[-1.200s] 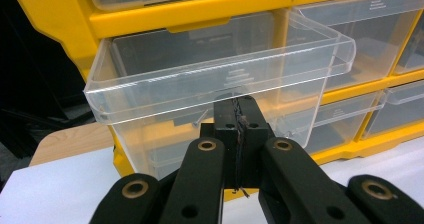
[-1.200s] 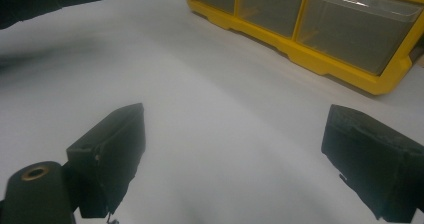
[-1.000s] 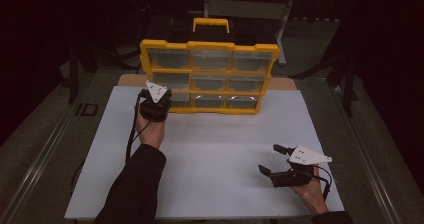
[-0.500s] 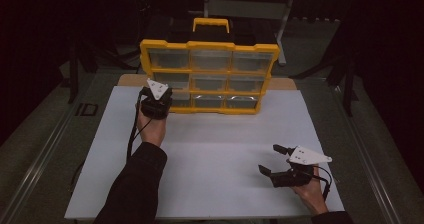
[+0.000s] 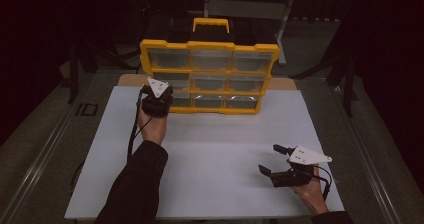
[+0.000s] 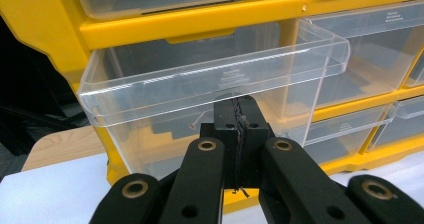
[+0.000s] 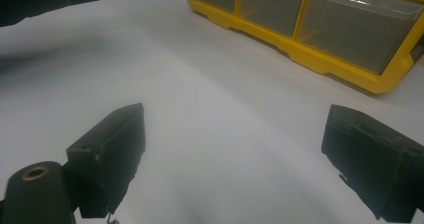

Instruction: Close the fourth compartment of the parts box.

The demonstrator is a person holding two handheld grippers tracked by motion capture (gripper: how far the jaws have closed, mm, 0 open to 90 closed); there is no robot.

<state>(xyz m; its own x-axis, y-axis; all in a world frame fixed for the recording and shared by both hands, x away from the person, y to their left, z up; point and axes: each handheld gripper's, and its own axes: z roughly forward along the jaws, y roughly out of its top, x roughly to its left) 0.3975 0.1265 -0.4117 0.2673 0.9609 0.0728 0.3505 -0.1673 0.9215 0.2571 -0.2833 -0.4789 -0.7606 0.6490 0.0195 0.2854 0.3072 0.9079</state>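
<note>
A yellow organizer (image 5: 210,46) with clear drawers stands upright at the back of the white board (image 5: 215,149). My left gripper (image 5: 156,101) is held up to its left column. In the left gripper view its jaws (image 6: 235,111) are shut, pad against pad, with the tips against the front of the middle-left drawer (image 6: 200,84), just under its lip. That drawer stands out a little from the yellow frame (image 6: 190,21). My right gripper (image 5: 268,158) rests low over the board at the front right. It is open (image 7: 240,149) and nothing is between its pads.
The organizer (image 7: 320,59) has a yellow carry handle (image 5: 211,23) on top and sits against a wooden strip (image 5: 130,80) at the board's far edge. Dark floor and metal stands surround the table. A cable (image 5: 134,129) trails from the left gripper along the forearm.
</note>
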